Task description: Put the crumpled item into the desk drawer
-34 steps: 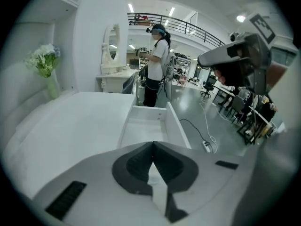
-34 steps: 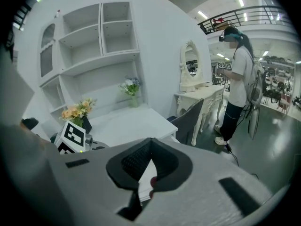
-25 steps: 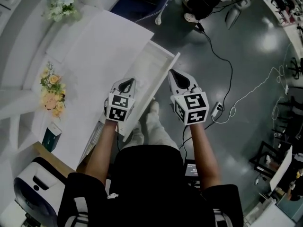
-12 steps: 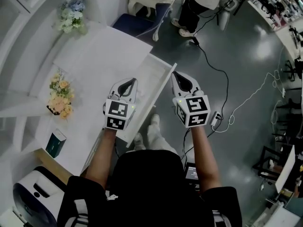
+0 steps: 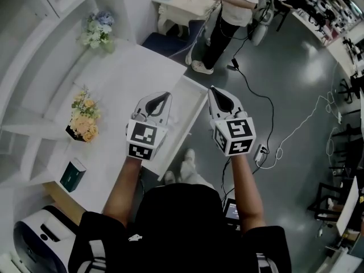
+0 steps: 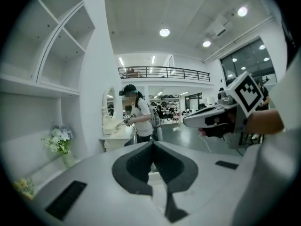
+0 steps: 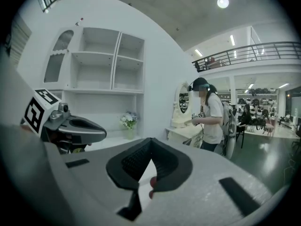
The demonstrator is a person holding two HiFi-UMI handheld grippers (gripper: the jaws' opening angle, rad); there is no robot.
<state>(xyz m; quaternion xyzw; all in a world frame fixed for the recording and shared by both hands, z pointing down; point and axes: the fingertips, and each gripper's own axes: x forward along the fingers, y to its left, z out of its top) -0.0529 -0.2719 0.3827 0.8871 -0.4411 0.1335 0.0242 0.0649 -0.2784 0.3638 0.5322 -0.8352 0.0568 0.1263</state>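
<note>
The white desk fills the left of the head view, and its drawer stands pulled out toward me, the inside pale. My left gripper hovers over the drawer's left side, jaws shut, tips meeting. My right gripper is level with it, just right of the drawer front, also shut. Both point forward across the room. I cannot pick out the crumpled item in any view, and nothing is clearly held in either gripper.
An orange bouquet, a blue-white bouquet and a green box sit on the desk's left. A person stands beyond the desk by a dressing table. Cables and a power strip lie on the grey floor.
Both grippers have risen and moved slightly forward over the drawer, still shut. The head view has tilted up, bringing the standing person into sight.
</note>
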